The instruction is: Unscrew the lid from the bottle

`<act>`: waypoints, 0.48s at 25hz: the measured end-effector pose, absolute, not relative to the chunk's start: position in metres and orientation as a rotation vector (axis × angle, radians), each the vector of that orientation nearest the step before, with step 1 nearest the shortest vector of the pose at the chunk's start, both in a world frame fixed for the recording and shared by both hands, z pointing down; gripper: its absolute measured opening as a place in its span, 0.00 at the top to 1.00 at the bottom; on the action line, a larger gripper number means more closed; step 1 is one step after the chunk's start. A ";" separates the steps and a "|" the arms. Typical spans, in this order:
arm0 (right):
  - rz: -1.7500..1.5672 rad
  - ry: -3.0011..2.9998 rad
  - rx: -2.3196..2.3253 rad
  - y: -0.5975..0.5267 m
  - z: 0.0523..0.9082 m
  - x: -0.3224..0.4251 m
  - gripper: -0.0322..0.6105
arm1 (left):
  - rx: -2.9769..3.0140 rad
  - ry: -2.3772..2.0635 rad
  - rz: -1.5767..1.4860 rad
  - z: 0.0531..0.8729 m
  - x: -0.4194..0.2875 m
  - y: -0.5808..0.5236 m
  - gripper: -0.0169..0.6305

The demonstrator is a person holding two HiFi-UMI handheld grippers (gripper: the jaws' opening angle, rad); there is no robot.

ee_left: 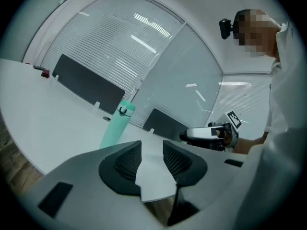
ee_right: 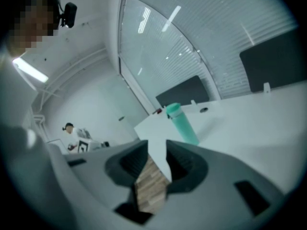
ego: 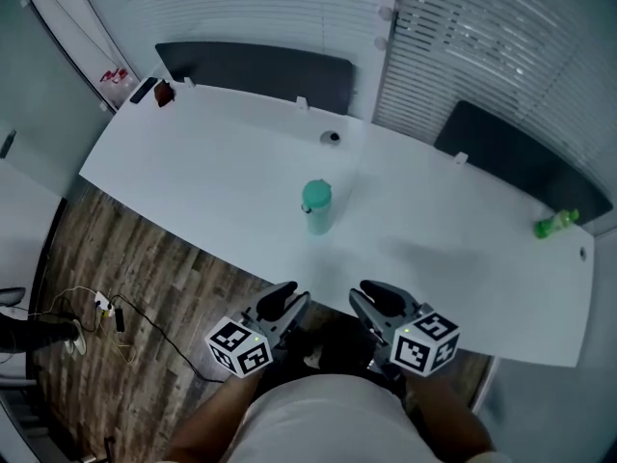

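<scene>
Showing the capped bottle (ego: 316, 207) upright on the bench (ego: 222, 172), apart from the left gripper (ego: 287, 302) and right gripper (ego: 366, 295), fingers (ee_left: 125, 162) open and empty

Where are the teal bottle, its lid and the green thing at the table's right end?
teal bottle (ego: 318, 222): head view, on its body.
lid (ego: 316, 194): head view, on its top.
green thing (ego: 556, 223): head view, on its middle.

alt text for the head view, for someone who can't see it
A teal bottle with its lid on stands upright on a long white table. Near the table's front edge, the left gripper and right gripper point toward it, both open and empty.
</scene>
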State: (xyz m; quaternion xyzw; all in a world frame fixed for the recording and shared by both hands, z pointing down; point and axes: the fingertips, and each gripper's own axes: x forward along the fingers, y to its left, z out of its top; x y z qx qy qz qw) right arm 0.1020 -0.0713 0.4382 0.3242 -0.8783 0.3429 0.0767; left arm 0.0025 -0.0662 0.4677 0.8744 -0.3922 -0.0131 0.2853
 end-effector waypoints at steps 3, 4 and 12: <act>1.027 -2.604 1.022 -0.080 0.443 0.102 0.78 | 2.360 -1.014 0.006 0.474 0.005 -0.081 0.74; 1.032 -2.595 1.035 -0.083 0.445 0.101 0.78 | 2.365 -0.998 0.017 0.476 0.005 -0.085 0.74; 0.973 -2.518 1.121 -0.107 0.455 0.090 0.78 | 2.389 -0.978 0.102 0.495 -0.011 -0.118 0.69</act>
